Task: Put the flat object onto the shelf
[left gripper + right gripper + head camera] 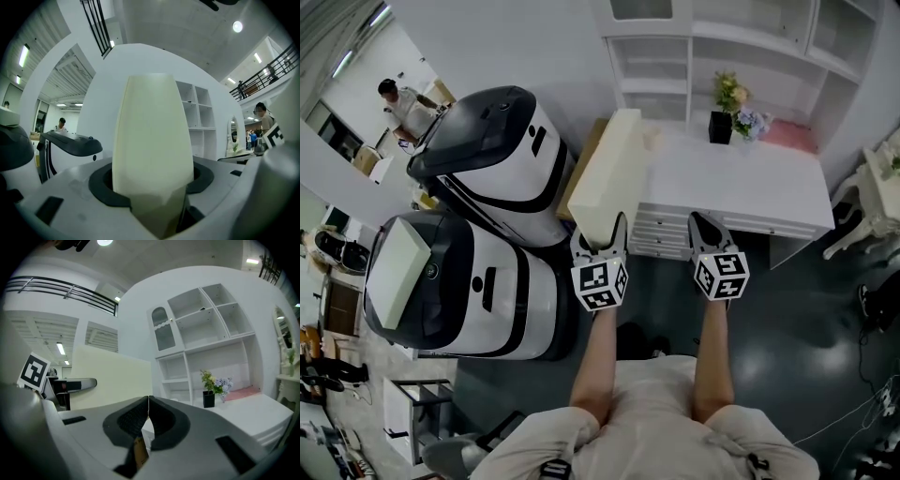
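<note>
One cream board (pixel 152 122) in left tongs (pixel 152 182) half-hides the shelf (pixel 202 117).

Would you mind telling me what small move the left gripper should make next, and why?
Probably ease the left gripper forward toward the white shelf unit: it is clamped on the cream flat rectangular board, which stands by the left edge of the white desk, short of the shelves.
</note>
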### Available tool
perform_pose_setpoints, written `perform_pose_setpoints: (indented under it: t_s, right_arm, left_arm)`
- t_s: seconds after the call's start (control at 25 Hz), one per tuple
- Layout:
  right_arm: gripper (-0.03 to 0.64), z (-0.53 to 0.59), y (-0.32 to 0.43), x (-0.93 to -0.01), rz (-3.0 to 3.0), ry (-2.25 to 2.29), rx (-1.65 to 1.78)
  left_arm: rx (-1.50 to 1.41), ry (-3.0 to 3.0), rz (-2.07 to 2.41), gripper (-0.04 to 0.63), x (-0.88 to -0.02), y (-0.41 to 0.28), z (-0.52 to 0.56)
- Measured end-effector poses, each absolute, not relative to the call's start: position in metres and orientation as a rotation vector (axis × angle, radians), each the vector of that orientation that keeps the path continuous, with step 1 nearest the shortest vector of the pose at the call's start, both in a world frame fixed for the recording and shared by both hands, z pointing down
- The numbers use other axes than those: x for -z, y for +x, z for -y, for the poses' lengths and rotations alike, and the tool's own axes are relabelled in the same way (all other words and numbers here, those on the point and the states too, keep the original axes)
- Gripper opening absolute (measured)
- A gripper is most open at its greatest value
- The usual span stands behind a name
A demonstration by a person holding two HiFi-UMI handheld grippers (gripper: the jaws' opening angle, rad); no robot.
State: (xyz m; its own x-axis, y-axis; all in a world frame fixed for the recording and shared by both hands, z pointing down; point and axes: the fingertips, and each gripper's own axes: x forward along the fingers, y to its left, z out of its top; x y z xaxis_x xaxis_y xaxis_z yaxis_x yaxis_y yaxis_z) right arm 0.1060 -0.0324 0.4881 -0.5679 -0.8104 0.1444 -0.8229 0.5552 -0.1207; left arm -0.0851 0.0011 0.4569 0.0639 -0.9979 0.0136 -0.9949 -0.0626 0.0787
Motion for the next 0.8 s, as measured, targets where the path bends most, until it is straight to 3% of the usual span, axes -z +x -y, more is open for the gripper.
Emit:
perform_pose_setpoints:
  t_s: [0.8]
  right_arm:
    - [0.069,0.101,0.104,-0.501,2.646,1.386,-0.238]
  left_arm:
    - [0.121,2.244,2.119,0.276,-0.457,-0.081,0.081]
